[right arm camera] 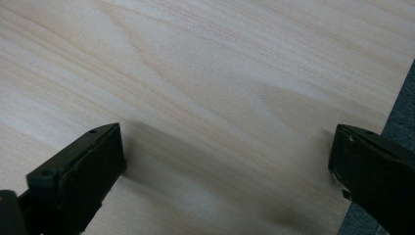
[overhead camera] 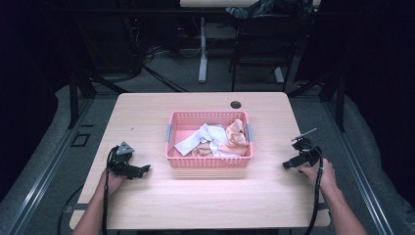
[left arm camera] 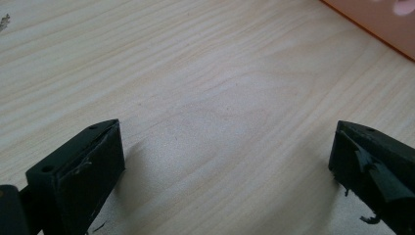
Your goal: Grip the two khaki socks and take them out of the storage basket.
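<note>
A pink basket [overhead camera: 209, 159] sits at the centre of the wooden surface [overhead camera: 205, 200], holding a loose heap of clothes [overhead camera: 215, 138], white pieces at 9 o'clock and a peach one at 3 o'clock. The central spot looks chosen so either hand can reach it. The left gripper [overhead camera: 133, 170] rests at 8 o'clock of the basket and the right gripper [overhead camera: 299, 159] at 3 o'clock, both well apart from it, jaws spread wide with nothing between them, probably a ready stance. In the left gripper view a corner of the basket [left arm camera: 377, 19] is cut off at 1 o'clock. How many garments lie in the heap is hard to tell.
</note>
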`<state>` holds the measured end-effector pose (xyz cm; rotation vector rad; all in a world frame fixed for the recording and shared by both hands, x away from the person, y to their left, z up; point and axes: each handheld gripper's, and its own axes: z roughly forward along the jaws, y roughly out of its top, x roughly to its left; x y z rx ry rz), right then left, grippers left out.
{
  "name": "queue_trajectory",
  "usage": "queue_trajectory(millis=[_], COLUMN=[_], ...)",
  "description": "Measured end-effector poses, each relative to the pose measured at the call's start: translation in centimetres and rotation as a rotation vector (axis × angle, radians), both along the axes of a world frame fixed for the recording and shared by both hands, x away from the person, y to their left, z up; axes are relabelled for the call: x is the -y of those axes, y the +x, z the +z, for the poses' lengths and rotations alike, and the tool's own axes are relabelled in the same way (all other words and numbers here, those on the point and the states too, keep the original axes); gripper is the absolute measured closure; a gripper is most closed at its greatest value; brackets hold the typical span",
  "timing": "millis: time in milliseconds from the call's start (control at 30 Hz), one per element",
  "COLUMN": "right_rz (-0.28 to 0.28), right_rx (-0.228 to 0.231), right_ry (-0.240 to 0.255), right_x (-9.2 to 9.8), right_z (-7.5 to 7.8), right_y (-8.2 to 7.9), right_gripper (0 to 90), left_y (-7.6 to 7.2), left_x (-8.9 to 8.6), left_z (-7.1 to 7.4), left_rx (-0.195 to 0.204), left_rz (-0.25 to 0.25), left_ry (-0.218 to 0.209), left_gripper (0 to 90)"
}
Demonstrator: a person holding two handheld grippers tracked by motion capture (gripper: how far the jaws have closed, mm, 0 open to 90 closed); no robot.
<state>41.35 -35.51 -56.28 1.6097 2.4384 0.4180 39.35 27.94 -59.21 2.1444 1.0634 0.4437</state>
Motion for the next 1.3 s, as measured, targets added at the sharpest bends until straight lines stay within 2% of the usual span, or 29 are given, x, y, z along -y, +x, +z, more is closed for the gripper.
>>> queue_trajectory(millis=[133,167,233,367,400,433,500,633,667,733,767,833,867,967,1033,1233,1300], right_rz=[0.012,-0.006,-0.028,-0.044,-0.037,-0.037,-0.002,0.022,0.033,0.031,0.035,0.043,0.058,0.071,0.083,0.109,0.133], right_rx=[0.006,0.034,0.048,0.019,-0.012,-0.012,-0.037,-0.048,-0.031,-0.027,-0.003,0.010,0.029,0.045,0.044,0.074,0.076], right_ry=[0.007,0.018,0.026,0.010,-0.003,-0.003,-0.016,-0.020,-0.009,-0.001,0.037,0.049,0.074,0.117,0.113,0.166,0.157], right_x=[0.1,0.0,-0.2,-0.4,-0.4,-0.4,-0.6,-0.7,-0.9,-1.0,-1.1,-1.3,-1.7,-2.6,-2.7,-4.4,-5.1], right_z=[0.0,-0.1,-0.2,-0.1,0.1,0.1,0.2,0.3,0.6,0.8,1.8,2.3,3.1,4.0,4.2,6.0,6.8], right_y=[0.1,0.1,0.1,0.2,0.3,0.3,0.5,0.5,0.4,0.4,0.4,0.3,0.3,0.1,0.1,0.3,0.4], right_gripper=[0.0,0.0,0.0,0.0,0.0,0.0,0.0,0.0,0.0,0.0,0.0,0.0,0.0,0.0,0.0,0.0,0.2], left_y=[0.0,0.0,0.0,0.0,0.0,0.0,0.0,0.0,0.0,0.0,0.0,0.0,0.0,0.0,0.0,0.0,0.0], left_x=[0.0,0.0,0.0,0.0,0.0,0.0,0.0,0.0,0.0,0.0,0.0,0.0,0.0,0.0,0.0,0.0,0.0], left_z=[0.0,0.0,0.0,0.0,0.0,0.0,0.0,0.0,0.0,0.0,0.0,0.0,0.0,0.0,0.0,0.0,0.0], left_rx=[0.000,0.000,0.000,0.000,0.000,0.000,0.000,0.001,0.001,0.000,0.000,0.000,0.000,0.000,0.000,0.004,0.002], left_rz=[-0.001,0.000,0.000,0.000,0.000,0.000,0.000,0.001,0.000,-0.001,-0.001,-0.001,-0.001,-0.002,-0.001,0.004,0.004], left_ry=[0.000,0.000,0.000,0.000,0.000,0.000,0.000,0.000,0.000,0.000,0.000,0.000,0.001,0.002,0.001,0.005,0.003], left_gripper=[0.0,0.0,0.0,0.0,0.0,0.0,0.0,0.0,0.0,0.0,0.0,0.0,0.0,0.0,0.0,0.0,0.0])
